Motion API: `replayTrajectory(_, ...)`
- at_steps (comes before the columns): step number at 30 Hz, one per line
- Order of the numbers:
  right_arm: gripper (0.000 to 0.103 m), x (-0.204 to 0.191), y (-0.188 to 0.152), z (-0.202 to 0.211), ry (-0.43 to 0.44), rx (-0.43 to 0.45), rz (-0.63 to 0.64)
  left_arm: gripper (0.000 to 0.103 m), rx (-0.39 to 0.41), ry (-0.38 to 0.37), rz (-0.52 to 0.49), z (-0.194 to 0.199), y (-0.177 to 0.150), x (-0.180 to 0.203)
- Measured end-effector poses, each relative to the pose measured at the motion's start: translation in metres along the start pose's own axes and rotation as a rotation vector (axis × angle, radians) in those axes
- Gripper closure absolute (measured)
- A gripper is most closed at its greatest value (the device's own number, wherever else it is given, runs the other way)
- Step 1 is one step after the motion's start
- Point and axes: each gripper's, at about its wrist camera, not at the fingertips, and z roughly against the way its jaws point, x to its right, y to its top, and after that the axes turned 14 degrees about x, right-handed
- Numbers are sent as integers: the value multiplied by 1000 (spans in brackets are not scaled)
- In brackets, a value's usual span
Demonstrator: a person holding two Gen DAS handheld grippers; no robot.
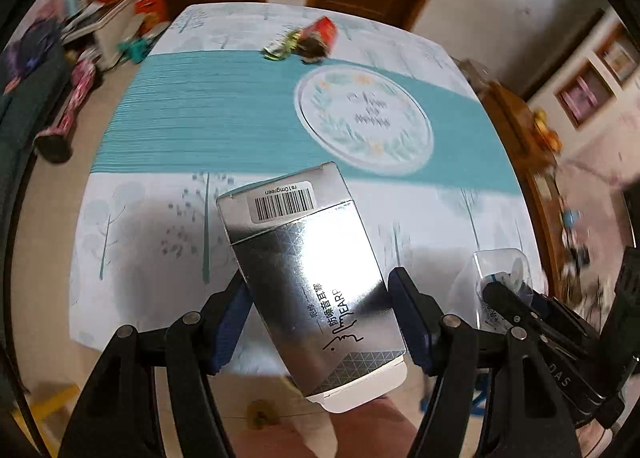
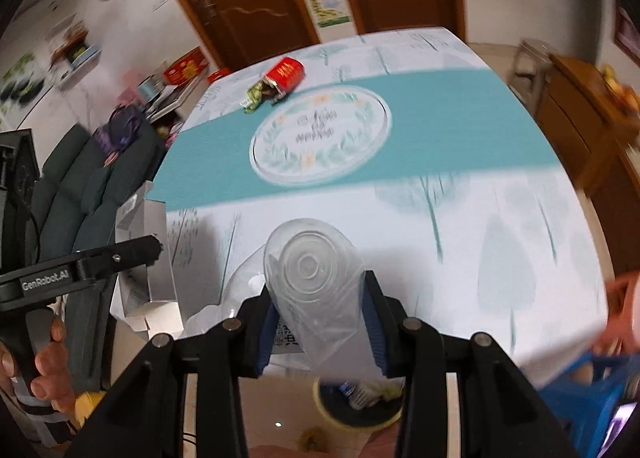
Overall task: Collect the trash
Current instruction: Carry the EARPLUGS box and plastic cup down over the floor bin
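My left gripper (image 1: 320, 318) is shut on a silver earplug box (image 1: 308, 278) with a barcode label, held above the table's near edge. My right gripper (image 2: 320, 318) is shut on a clear plastic cup (image 2: 316, 278), its base facing the camera. The cup also shows in the left wrist view (image 1: 502, 270), and the silver box in the right wrist view (image 2: 148, 258). A red carton (image 2: 286, 73) and a green wrapper (image 2: 254, 95) lie at the table's far side; both show in the left wrist view, the carton (image 1: 320, 35) beside the wrapper (image 1: 280, 45). A bin holding trash (image 2: 360, 398) stands on the floor below the cup.
The table (image 1: 160, 117) has a teal-striped cloth with a round printed emblem (image 1: 364, 113). A dark sofa (image 2: 92, 193) stands left, a wooden cabinet (image 2: 592, 129) right. A blue stool (image 2: 592, 390) is at the near right. Wooden doors are behind.
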Motion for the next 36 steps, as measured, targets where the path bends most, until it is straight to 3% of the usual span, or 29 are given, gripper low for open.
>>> replayTrajectory(8, 64, -9, -78, 38, -86, -19, -105, 37, -30, -73, -137, 27, -54, 13)
replayTrajectory(19, 64, 7, -131, 60, -142, -74, -114, 37, -38, -111, -241, 33, -110, 51)
replayTrajectory(27, 64, 36, -178, 26, -185, -150, -50, 36, -100, -113, -275, -7, -176, 71)
replayTrajectory(32, 64, 56, -213, -10, -186, -209, -21, 36, -168, -103, -260, -56, -224, 67)
replayTrajectory(36, 64, 64, -237, -42, -190, -239, 32, 36, -178, -63, -270, -89, -246, 59)
